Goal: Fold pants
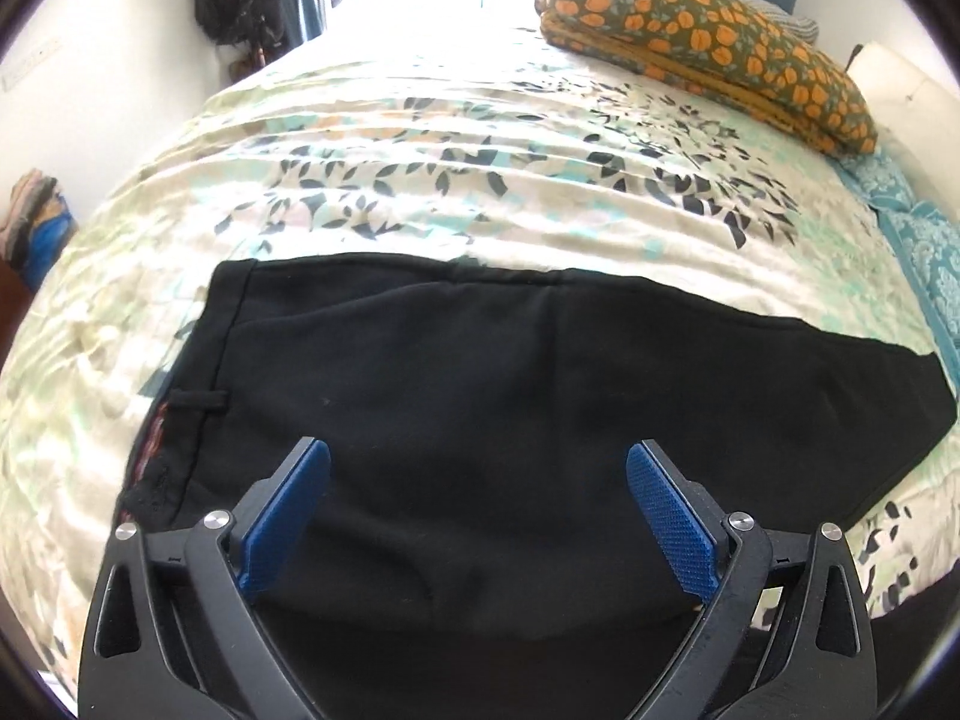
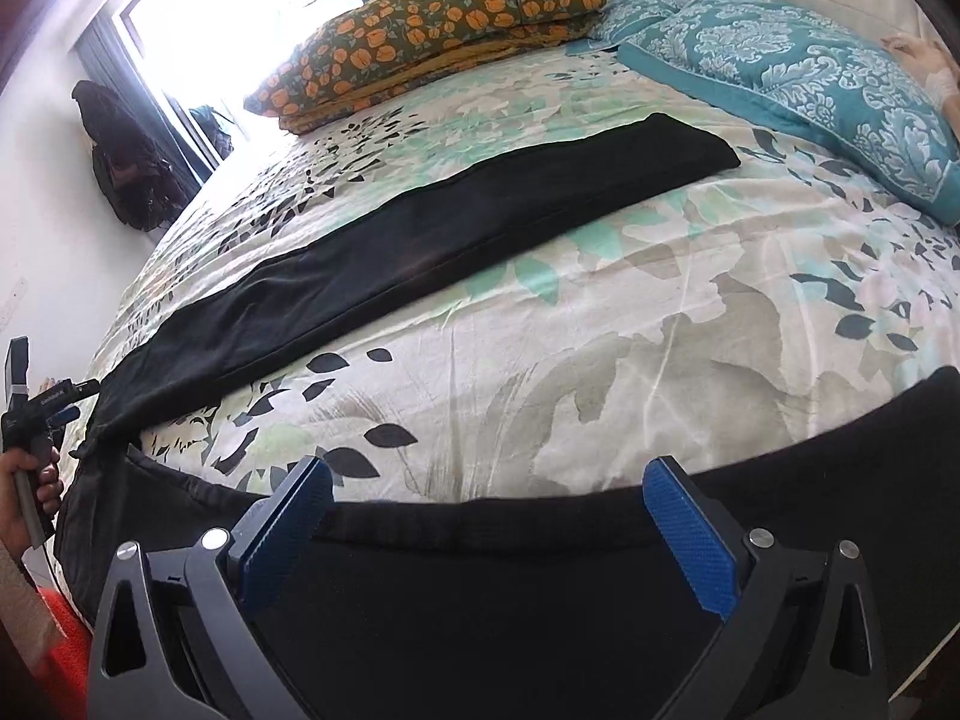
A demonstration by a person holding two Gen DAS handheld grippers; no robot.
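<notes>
The bed (image 1: 420,138), under a cream floral sheet (image 2: 600,324) printed with dark and mint leaves, fills both views and serves as the reference. The black pants (image 1: 480,372) lie flat on the sheet along the bed's near edge: in the left wrist view the waistband end, with a belt loop (image 1: 198,399), sits toward the bed's left side and the fabric tapers away to the right. In the right wrist view one leg (image 2: 420,228) runs diagonally across the bed toward its far right, while a second span of black fabric (image 2: 480,600) lies along the near edge directly below the camera. At the bed's far end rests an orange-flowered pillow (image 1: 708,42), with a folded yellow-edged layer beneath it; beside it, on the bed's right, lies a teal damask pillow (image 2: 810,84). Off the bed's left side a dark bag (image 2: 126,168) hangs on the wall near the bright window (image 2: 198,30). Left gripper (image 1: 478,516): jaws spread wide, blue pads (image 1: 672,516) apart, nothing between them, poised over the pants' upper section. Right gripper (image 2: 486,534): jaws likewise wide apart, holding nothing, above the near fabric edge. The left gripper also shows at the bed's left edge in the right wrist view, held in a hand (image 2: 36,480).
</notes>
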